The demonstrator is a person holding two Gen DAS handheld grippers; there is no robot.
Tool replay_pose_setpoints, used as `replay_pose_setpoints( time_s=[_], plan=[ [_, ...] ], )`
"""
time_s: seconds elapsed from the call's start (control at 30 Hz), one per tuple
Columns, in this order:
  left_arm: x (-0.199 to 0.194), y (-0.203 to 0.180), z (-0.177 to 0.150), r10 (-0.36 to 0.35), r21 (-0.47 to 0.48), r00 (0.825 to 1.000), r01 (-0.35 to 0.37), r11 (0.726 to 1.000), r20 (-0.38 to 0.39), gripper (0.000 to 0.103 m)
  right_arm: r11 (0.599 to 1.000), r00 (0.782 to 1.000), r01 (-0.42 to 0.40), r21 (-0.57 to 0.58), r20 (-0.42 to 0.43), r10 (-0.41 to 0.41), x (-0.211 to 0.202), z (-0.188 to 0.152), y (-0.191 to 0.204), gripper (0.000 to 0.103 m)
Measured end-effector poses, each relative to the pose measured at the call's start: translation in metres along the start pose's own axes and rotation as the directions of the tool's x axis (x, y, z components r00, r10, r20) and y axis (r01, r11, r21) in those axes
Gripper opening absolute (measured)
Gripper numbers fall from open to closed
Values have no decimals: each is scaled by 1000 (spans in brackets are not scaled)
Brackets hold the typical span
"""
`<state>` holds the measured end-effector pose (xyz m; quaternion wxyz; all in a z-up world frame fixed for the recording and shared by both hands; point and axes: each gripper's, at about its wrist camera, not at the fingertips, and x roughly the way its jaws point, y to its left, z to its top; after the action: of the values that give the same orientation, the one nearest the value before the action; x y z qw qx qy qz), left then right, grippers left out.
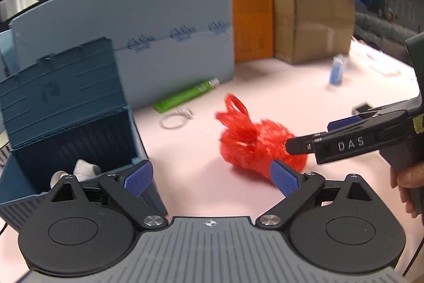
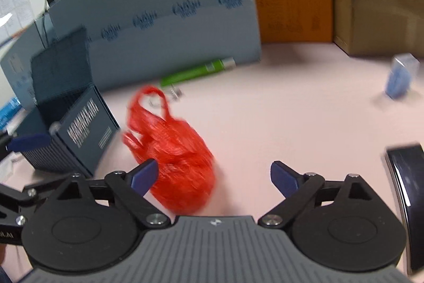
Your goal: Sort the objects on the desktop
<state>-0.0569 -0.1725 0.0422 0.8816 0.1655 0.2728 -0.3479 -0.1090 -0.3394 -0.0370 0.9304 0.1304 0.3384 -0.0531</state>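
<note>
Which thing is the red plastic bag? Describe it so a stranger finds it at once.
Start at the tall grey-blue partition board behind the pale pink tabletop. In front of it lies a green tube; nearer the camera sits the crumpled red plastic bag, right of the open blue storage box. It is the only red, soft, loop-handled item there.

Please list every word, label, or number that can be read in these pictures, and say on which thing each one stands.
"DAS": on the right claw, white letters on its black finger.
Blue marks on the blue board: too blurred to read.
White print on the blue box: too blurred to read.
Wall signs behind the board: unreadable.
Green tube, small blue carton: no readable text.
</note>
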Motion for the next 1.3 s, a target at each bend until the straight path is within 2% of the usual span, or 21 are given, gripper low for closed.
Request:
replay_pose_setpoints(
  time_s=[0.13, 0.23, 0.33, 0.47, 0.63, 0.8, 0.93, 1.07, 1.13, 1.23, 1.3],
  plan=[
    [1, -5, -5, -31, 49, 999, 32, 998, -21, 95, 998, 999, -44, 42, -29, 46, 3, -6, 3, 94],
    [3, -5, -9, -24, 63, 999, 26, 998, -37, 95, 998, 996, -49, 25, -77, 51, 13, -7, 11, 96],
    [4, -3, -11, -23, 57, 998, 26, 998, -53, 95, 1000, 995, -26, -6, -92, 25, 20, -5, 18, 96],
    [6, -1, -12, -25, 54, 998, 28, 998, -65, 95, 996, 993, 77, -47, -83, -81, 22, -1, 18, 97],
    [15, -1, -15, -40, 32, 994, 43, 999, -106, 95, 981, 977, 194, -14, -86, -194, 19, 3, 1, 98],
    [29, -4, -20, -47, 25, 984, 52, 998, -171, 95, 983, 984, 166, 78, -82, -159, 11, 2, -14, 100],
    [34, -7, -24, -43, 10, 977, 46, 999, -207, 95, 975, 995, 99, 200, -52, -90, -3, 6, -28, 101],
    [37, -7, -27, -36, -28, 969, 30, 999, -243, 95, 919, 1000, -18, 393, -1, 20, -18, 13, -51, 103],
    [37, -7, -28, -40, -52, 965, 27, 998, -258, 95, 890, 999, -40, 454, 5, 43, -23, 15, -57, 103],
    [38, -8, -27, -36, -82, 961, 14, 997, -274, 95, 860, 998, -52, 507, -1, 61, -25, 20, -64, 103],
    [38, -8, -26, -37, -104, 958, 8, 995, -283, 95, 863, 997, -55, 503, -12, 70, -22, 26, -63, 103]
  ],
)
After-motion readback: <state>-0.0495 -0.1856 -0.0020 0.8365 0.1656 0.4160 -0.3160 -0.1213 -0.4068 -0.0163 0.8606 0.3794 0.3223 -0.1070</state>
